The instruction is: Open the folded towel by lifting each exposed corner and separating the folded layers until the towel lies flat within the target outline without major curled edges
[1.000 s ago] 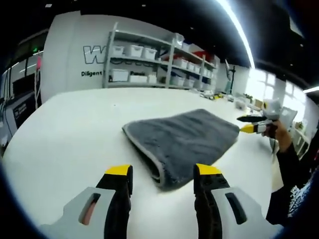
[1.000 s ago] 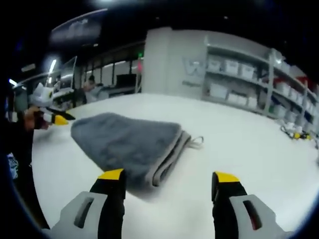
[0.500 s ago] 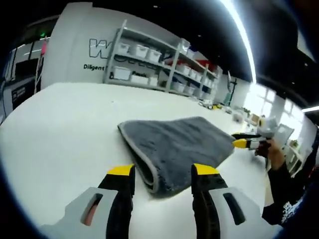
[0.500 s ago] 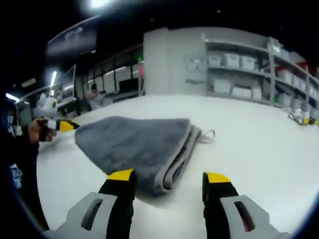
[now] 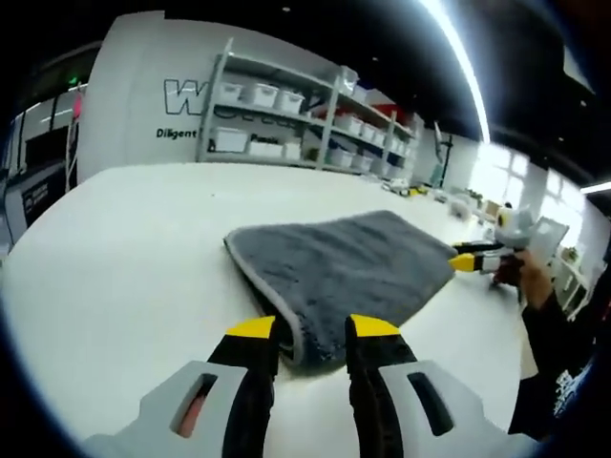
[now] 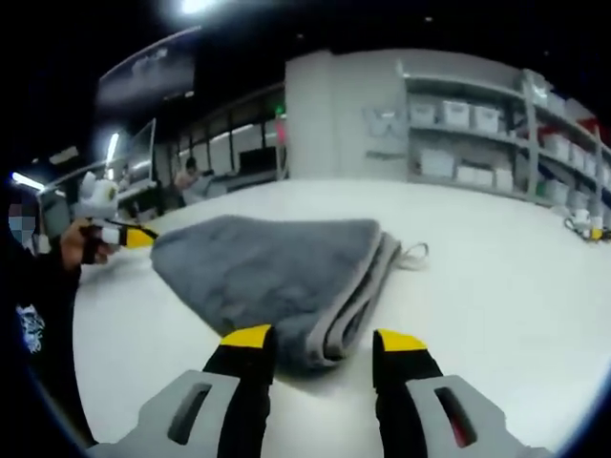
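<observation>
Folded grey towel (image 5: 348,272) lies on white desk (image 5: 124,258), layers stacked, small loop tag (image 6: 416,254) poking out at one edge. Left tongs (image 5: 310,334) sit w/ jaws apart, straddling near corner of towel, not gripping. Right tongs (image 6: 320,342) likewise parted at opposite corner, folded edge between tips. Shelving w/ bins (image 5: 286,124) along back wall.
</observation>
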The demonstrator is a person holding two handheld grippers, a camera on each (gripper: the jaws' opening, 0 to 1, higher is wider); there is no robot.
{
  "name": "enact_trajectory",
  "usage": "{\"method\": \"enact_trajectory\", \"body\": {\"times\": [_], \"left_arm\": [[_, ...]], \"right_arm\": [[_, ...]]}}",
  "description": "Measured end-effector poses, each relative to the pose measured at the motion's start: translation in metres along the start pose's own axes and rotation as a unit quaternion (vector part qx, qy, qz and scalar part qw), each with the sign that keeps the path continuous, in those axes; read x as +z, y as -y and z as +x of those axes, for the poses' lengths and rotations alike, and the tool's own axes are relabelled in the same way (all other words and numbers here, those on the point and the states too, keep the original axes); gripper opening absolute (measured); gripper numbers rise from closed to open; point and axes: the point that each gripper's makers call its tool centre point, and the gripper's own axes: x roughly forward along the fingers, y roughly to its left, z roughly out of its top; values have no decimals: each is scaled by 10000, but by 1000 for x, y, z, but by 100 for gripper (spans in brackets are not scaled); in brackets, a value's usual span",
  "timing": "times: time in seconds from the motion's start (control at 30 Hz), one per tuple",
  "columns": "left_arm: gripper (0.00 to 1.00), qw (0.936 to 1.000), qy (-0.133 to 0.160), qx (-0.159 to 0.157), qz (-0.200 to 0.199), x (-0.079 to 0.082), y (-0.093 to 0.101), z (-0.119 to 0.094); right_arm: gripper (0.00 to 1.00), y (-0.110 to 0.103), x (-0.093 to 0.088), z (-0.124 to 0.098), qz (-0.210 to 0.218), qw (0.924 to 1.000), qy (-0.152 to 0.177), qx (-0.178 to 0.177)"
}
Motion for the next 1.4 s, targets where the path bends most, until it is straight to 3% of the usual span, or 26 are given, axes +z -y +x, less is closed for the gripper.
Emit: {"method": "enact_trajectory", "body": {"times": [0.33, 0.6, 0.67, 0.8, 0.93, 1.4], "left_arm": [[22, 10000, -10, -54, -29, -1, 2, 3], [13, 10000, -6, 10, 46, -3, 2, 3], [9, 9998, 75, 148, 114, 0, -3, 1], [9, 9997, 39, 164, 198, -1, -3, 2], [17, 9997, 7, 170, 189, -2, -4, 1], [6, 9991, -11, 222, 353, -4, -5, 5]], "right_arm": [[35, -6, -2, 1, 51, 10000, -1, 66], [31, -9, -3, 2, 64, 9999, 6, 112], [29, -10, -3, 2, 56, 9999, 8, 114], [28, -12, -2, 2, -15, 9999, 13, 117], [29, -12, -2, 1, -5, 9999, 2, 114], [28, -10, -2, 2, 5, 9999, -10, 121]]}}
